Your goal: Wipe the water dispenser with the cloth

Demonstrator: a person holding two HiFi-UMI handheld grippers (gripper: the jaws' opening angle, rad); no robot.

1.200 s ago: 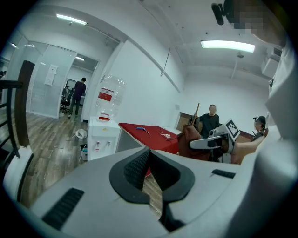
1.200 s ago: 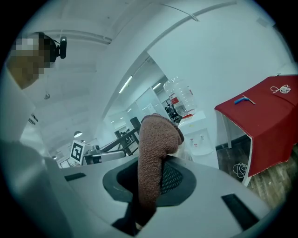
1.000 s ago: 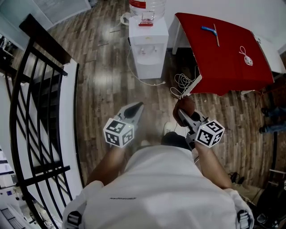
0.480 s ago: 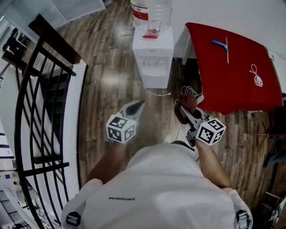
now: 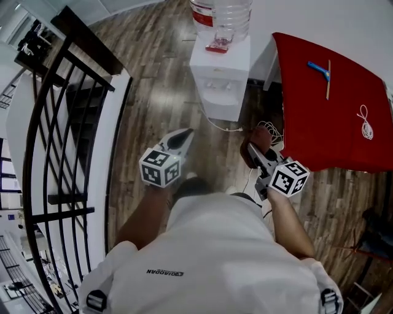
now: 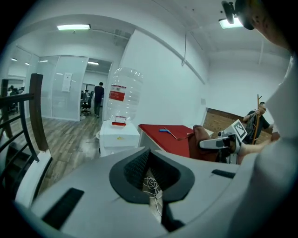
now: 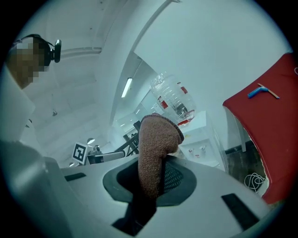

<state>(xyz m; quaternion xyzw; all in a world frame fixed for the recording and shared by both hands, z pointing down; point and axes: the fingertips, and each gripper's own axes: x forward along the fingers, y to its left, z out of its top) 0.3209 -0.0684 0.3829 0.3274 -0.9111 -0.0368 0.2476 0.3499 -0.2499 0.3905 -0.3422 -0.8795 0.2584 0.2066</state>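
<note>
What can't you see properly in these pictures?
Bottle top: head view, cut off by the upper edge.
Water dispenser taps: head view, too small.
Blue tool on the red table: head view, too small to identify.
Cloth lower end: right gripper view, hidden between the jaws.

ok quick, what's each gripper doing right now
left gripper: closed, nothing in it
right gripper: closed on the brown cloth

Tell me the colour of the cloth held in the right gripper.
Brown, with a knitted texture. The cloth shows best in the right gripper view.
</note>
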